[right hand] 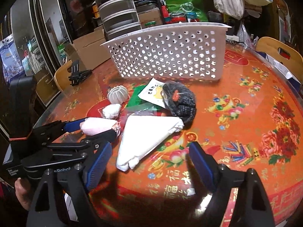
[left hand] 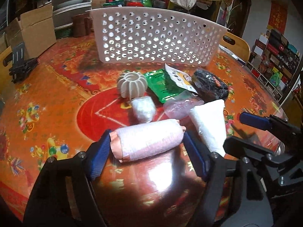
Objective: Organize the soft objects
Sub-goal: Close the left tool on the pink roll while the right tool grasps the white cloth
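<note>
My left gripper point(left hand: 146, 147) is shut on a pink roll point(left hand: 147, 139), held just above the table; the roll also shows in the right wrist view point(right hand: 98, 125). My right gripper point(right hand: 148, 164) is open and empty, near a folded white cloth point(right hand: 147, 138) that also shows in the left wrist view point(left hand: 210, 123). Beyond lie a small white bundle point(left hand: 143, 108), a clear plastic bag point(left hand: 180, 106), a green packet point(left hand: 162, 87), a white snack packet point(left hand: 180, 78), a black knit item point(left hand: 210, 86) and a ribbed grey ball point(left hand: 132, 84).
A white perforated basket point(left hand: 157, 37) stands at the back of the round table point(left hand: 56, 94) with its red patterned cover. A black stand point(left hand: 20, 64) sits at the left edge. Wooden chairs point(left hand: 236, 45), boxes and shelves ring the table.
</note>
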`<state>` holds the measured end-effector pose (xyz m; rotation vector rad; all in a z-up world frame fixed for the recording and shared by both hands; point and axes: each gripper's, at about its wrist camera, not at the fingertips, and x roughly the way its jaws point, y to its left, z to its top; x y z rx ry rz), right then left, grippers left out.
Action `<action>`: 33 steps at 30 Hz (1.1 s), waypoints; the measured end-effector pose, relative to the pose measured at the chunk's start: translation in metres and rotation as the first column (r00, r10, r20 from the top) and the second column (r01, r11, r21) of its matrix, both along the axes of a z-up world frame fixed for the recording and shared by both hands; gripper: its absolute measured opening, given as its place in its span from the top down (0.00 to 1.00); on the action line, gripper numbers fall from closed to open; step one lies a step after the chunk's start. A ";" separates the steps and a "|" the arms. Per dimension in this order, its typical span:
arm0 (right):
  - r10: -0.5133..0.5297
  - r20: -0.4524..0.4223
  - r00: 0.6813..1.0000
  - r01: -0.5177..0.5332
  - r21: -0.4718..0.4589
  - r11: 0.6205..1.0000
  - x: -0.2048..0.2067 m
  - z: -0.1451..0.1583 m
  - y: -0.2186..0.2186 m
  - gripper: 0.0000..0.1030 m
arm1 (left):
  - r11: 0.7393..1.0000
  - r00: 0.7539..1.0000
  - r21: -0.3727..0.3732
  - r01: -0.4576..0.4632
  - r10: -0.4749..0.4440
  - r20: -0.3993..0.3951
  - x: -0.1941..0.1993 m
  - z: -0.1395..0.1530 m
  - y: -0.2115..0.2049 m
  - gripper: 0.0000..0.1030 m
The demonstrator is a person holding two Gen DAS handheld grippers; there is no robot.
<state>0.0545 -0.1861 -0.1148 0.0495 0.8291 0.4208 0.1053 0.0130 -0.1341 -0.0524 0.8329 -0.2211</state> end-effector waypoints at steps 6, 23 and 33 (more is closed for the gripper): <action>0.010 -0.015 1.000 -0.010 -0.032 0.999 0.009 -0.006 0.017 0.19 | 1.000 1.000 -0.006 -0.021 0.021 0.008 -0.006 0.000 0.017 0.30; -0.010 0.000 1.000 0.010 -0.144 0.990 0.017 -0.012 0.031 0.56 | 1.000 0.999 0.019 0.000 0.000 0.045 -0.014 -0.002 0.024 0.30; 0.005 0.047 0.999 0.000 -0.091 0.996 0.004 0.002 0.015 0.60 | 0.999 0.995 0.025 -0.024 0.022 0.097 -0.022 0.011 0.024 0.33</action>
